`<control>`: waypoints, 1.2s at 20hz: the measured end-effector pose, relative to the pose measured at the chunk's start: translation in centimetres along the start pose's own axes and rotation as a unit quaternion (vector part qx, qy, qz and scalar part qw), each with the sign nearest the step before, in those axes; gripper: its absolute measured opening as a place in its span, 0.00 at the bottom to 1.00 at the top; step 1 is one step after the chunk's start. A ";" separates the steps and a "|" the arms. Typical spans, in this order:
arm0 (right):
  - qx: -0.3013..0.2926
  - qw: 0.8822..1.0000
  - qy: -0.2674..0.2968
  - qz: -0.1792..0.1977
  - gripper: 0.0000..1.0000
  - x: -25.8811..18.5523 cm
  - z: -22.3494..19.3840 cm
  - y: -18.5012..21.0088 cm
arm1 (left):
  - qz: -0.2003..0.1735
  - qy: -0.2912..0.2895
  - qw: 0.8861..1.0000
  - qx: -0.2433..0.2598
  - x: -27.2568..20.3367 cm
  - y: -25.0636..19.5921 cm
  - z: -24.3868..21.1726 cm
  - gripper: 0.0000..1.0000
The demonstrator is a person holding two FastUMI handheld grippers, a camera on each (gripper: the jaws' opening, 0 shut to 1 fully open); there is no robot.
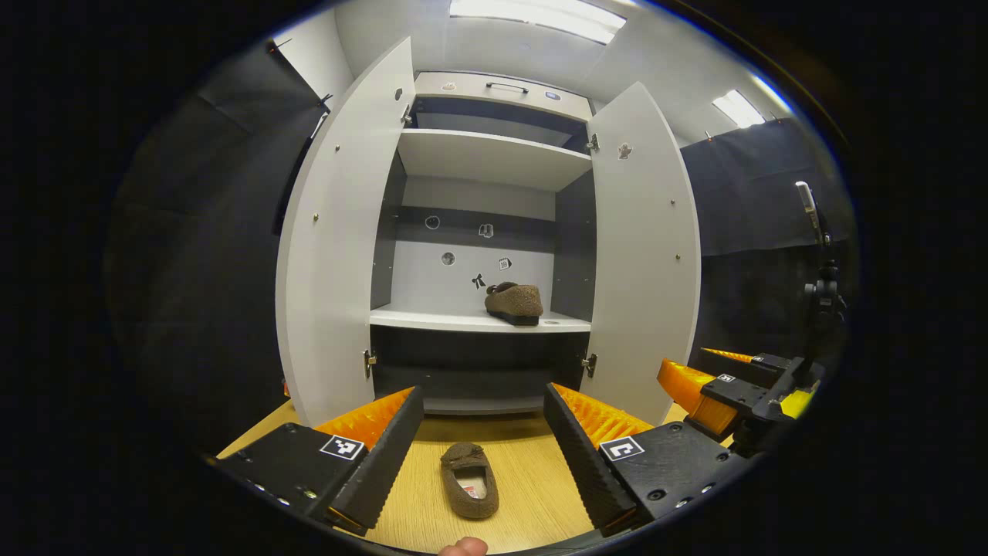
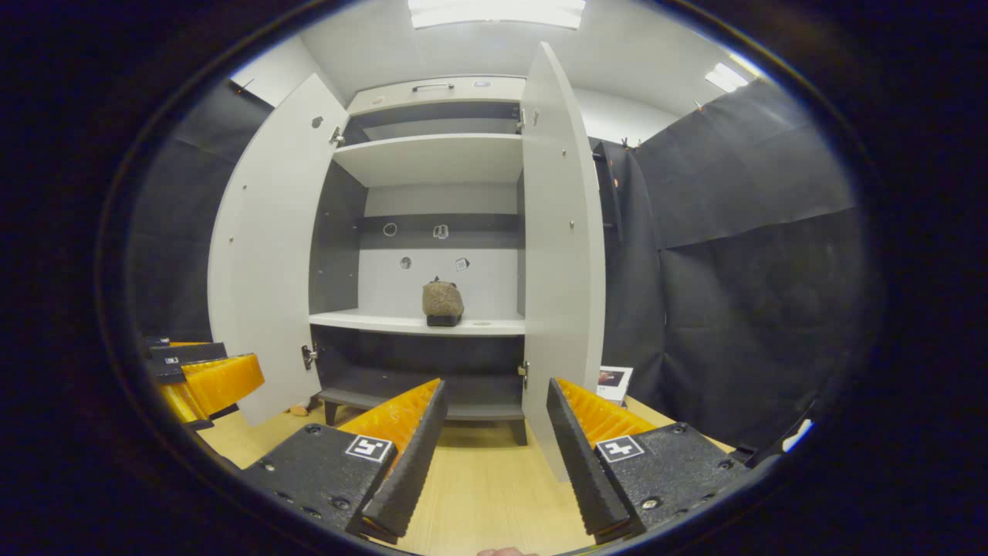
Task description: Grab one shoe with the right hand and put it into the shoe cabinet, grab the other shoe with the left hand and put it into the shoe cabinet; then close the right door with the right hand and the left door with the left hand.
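Cabinet [image 1: 494,232] centre frame, both doors [image 1: 340,232] wide open. One shoe [image 1: 514,302] on middle shelf [image 1: 432,318]. Other shoe [image 1: 469,479] on wooden surface [image 1: 532,479], low centre, between left gripper [image 1: 482,455] jaws, untouched. Both grippers' jaws spread, empty; right gripper [image 2: 494,455] faces right door edge.
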State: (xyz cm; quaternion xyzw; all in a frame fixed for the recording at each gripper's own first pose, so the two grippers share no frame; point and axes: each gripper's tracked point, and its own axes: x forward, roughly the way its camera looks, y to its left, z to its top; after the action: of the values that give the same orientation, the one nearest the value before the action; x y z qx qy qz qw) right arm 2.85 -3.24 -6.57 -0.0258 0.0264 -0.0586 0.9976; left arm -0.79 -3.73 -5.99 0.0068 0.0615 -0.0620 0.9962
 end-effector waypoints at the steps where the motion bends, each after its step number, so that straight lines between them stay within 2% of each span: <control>1: 0.000 1.000 0.003 0.001 0.82 0.0 -0.1 0.1 | 0.000 -0.001 1.000 0.000 0.0 0.0 0.0 0.95; 9: 0.001 1.000 0.009 0.004 0.82 0.2 -0.3 0.4 | -0.009 0.006 1.000 0.000 1.0 -0.3 -0.7 0.95; 11: 0.001 1.000 0.001 0.003 0.82 0.1 0.2 0.3 | -0.019 0.029 0.999 -0.003 2.3 -0.5 -2.5 0.95; 13: 0.000 1.000 -0.008 0.003 0.82 -0.1 0.9 0.1 | -0.018 0.070 0.997 0.005 3.8 -0.3 -6.3 0.95; 18: -0.006 1.000 0.000 0.006 0.82 -0.4 0.5 -0.1 | -0.002 0.204 0.979 0.021 7.4 2.5 -17.7 0.95; 24: -0.005 1.000 0.017 -0.002 0.82 -0.5 -0.6 -0.9 | 0.046 0.322 0.946 -0.016 9.1 6.3 -27.5 0.96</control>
State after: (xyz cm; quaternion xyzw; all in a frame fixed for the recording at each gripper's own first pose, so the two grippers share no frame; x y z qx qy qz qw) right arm 2.20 -4.07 -7.11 -0.0299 0.0434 -0.0608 0.9968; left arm 5.58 2.03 -34.37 0.0130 0.3794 -0.0097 0.9251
